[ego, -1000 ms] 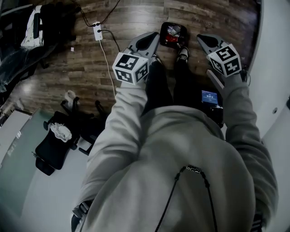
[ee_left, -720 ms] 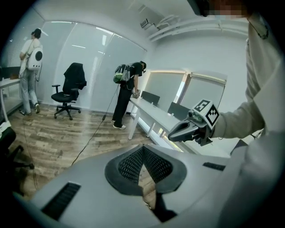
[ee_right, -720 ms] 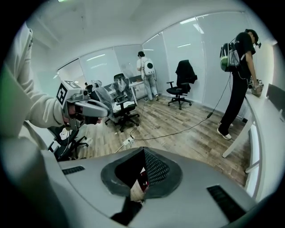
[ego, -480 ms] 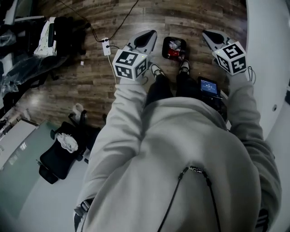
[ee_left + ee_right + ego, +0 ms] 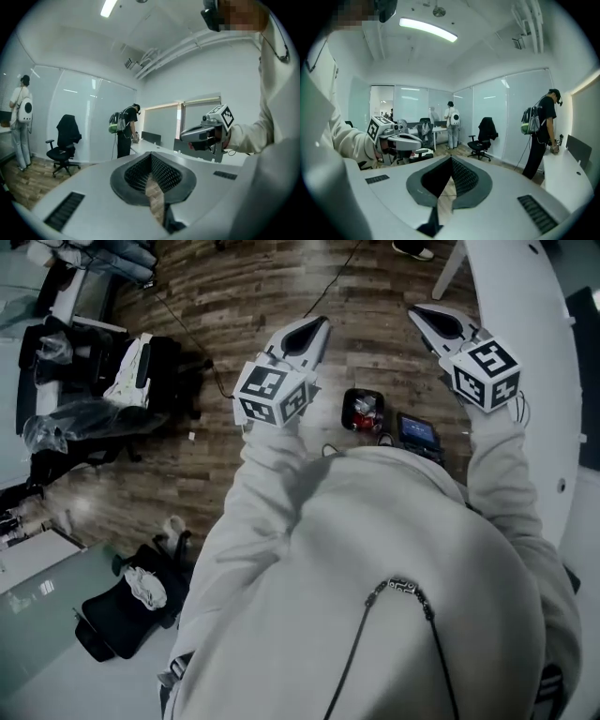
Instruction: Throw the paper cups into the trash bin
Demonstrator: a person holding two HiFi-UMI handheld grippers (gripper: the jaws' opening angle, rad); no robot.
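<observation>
Left claw (image 5: 315, 328), right claw (image 5: 424, 314) risen; trash bin (image 5: 362, 394) contents indistinct

I see the trash bin (image 5: 346, 414) in my head view: small, black, with a squarish open mouth and rounded corners. It stands upright on the wood floor (image 5: 281, 296), just left of the small lit screen (image 5: 416, 431), the two nearly side by side. The mouth faces straight up at me. Inside lie a red piece and some pale pieces (image 5: 365, 409), bunched together. From here I cannot tell whether those are the paper cups.
</observation>
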